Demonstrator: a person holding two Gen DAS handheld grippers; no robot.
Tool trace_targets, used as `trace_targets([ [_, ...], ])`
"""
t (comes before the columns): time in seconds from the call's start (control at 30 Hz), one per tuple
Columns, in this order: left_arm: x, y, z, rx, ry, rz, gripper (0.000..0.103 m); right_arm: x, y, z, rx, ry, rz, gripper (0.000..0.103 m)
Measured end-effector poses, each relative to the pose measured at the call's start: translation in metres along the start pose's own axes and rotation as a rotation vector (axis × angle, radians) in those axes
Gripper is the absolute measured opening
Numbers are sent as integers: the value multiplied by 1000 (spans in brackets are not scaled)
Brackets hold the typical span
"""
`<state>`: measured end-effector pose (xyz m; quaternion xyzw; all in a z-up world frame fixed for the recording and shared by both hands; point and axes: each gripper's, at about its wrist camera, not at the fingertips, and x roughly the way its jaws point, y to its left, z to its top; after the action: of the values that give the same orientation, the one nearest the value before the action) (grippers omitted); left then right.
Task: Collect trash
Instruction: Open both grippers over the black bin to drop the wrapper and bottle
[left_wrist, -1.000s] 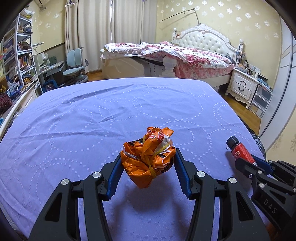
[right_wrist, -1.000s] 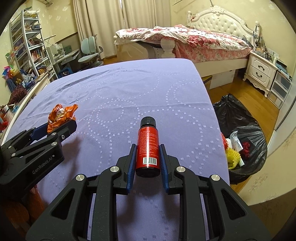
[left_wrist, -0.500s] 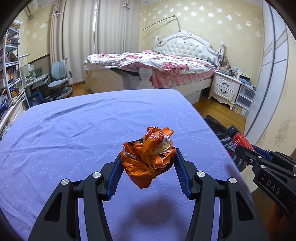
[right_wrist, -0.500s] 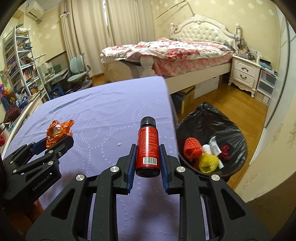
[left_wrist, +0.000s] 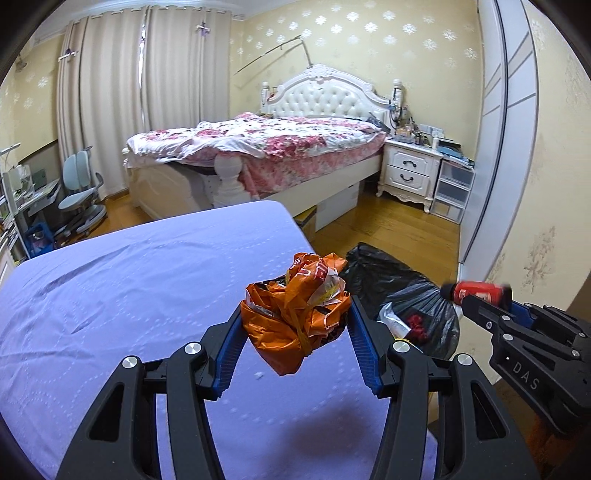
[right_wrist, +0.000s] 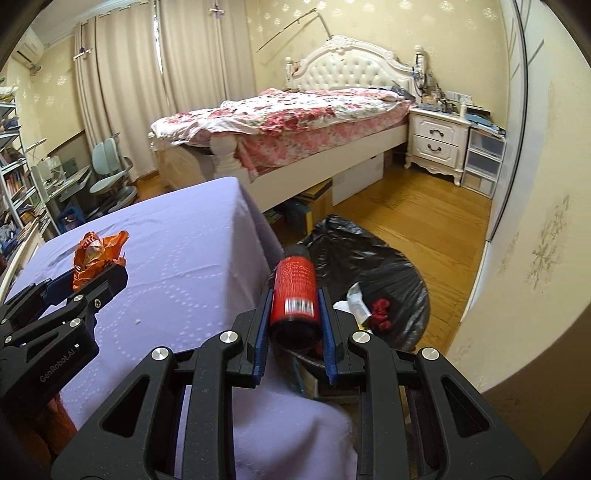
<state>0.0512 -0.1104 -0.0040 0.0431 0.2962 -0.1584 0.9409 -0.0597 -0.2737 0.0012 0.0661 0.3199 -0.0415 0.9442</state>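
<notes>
The left gripper (left_wrist: 295, 325) is clenched on a crumpled orange wrapper (left_wrist: 295, 314) held above the purple surface (left_wrist: 129, 295), and the right gripper (right_wrist: 294, 314) grasps a red bottle (right_wrist: 295, 295); both appear headed for the black trash bag (right_wrist: 369, 258) on the floor. The right wrist view shows the bag's open mouth beyond the bottle, with trash inside; the left wrist view half hides the bag behind the wrapper.

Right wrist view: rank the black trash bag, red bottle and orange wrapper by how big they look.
1. black trash bag, largest.
2. red bottle, though it sits right at the lens, which inflates it.
3. orange wrapper, smallest; partly hidden by the left gripper.
</notes>
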Motion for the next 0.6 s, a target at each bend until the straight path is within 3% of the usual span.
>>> trace_targets([
  [0.6,81,-46,30,68,86,-27,54,56,-55,28,60,31,-69,23],
])
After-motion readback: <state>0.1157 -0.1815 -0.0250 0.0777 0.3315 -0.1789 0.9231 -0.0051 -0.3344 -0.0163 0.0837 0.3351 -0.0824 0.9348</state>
